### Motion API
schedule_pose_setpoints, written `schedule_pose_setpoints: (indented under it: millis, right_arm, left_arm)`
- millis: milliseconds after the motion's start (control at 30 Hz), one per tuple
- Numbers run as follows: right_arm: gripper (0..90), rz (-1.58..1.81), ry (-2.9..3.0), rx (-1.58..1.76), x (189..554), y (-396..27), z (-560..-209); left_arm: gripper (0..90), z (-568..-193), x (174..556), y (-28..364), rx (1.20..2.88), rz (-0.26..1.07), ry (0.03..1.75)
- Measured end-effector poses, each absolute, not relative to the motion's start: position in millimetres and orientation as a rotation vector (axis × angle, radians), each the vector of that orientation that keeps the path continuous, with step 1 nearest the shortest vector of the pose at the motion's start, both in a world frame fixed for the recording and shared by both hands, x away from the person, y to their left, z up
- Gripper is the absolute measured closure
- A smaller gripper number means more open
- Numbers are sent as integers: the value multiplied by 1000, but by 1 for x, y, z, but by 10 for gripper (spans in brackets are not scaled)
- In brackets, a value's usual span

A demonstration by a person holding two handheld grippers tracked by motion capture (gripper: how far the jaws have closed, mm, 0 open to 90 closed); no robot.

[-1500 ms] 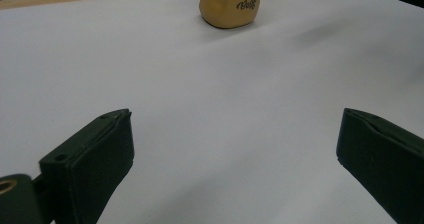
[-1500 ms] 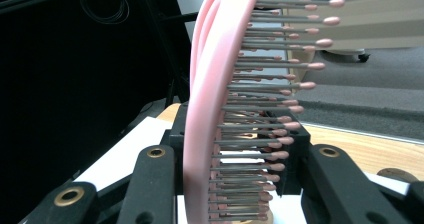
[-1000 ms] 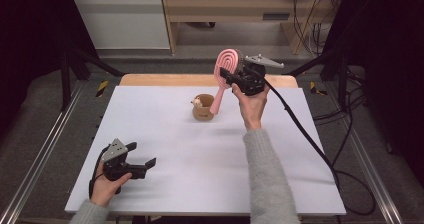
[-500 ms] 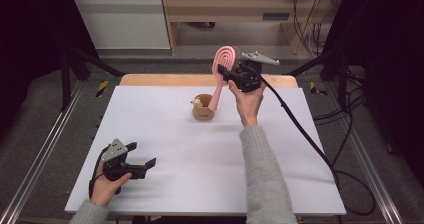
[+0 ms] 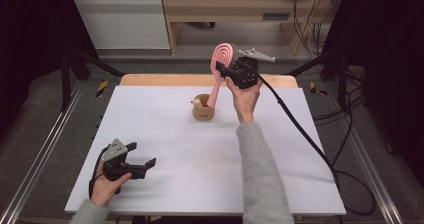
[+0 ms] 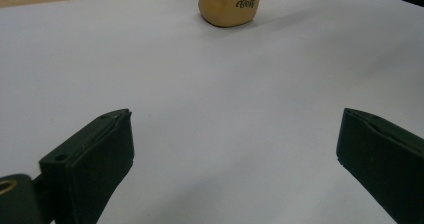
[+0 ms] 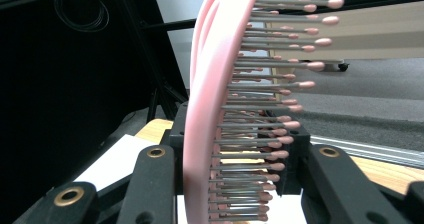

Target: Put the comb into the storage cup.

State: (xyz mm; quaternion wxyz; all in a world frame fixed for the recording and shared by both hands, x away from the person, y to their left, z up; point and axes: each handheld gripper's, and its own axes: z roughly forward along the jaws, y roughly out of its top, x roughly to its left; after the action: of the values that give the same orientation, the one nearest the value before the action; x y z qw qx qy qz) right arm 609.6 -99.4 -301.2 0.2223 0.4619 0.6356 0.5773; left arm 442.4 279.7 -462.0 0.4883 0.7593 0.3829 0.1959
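Little has shifted since a second ago: the right claw (image 5: 223,72) stays clamped on the pink plastic bristle hairbrush (image 5: 220,59), its handle dipping into the tan cup (image 5: 203,112) on the white bench (image 5: 165,134). Light and stiff, it is best gripped at the head's edges. The left claw (image 5: 142,156) rests agape.
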Motion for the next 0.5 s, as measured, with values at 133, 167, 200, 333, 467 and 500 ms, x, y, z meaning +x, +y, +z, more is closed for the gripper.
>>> schedule_pose_setpoints:
  millis: [133, 167, 200, 333, 467, 500]
  right_arm:
    - [624, 1597, 1747, 1282, 613, -98, -301]
    - [624, 1595, 1745, 1285, 614, -98, -301]
    - [623, 1593, 1744, 1287, 615, -98, -302]
    - [624, 1595, 1735, 1289, 617, -96, -302]
    - [623, 1597, 1724, 1295, 620, -95, -304]
    - [623, 1596, 1722, 1297, 621, -94, -304]
  left_arm:
    - [19, -462, 443, 280, 1845, 474, 931]
    - [19, -462, 443, 280, 1845, 475, 931]
    - [19, -462, 443, 280, 1845, 474, 931]
    - [19, -462, 442, 280, 1843, 473, 931]
    - [19, -462, 443, 281, 1843, 473, 932]
    - [19, -462, 443, 281, 1843, 473, 932]
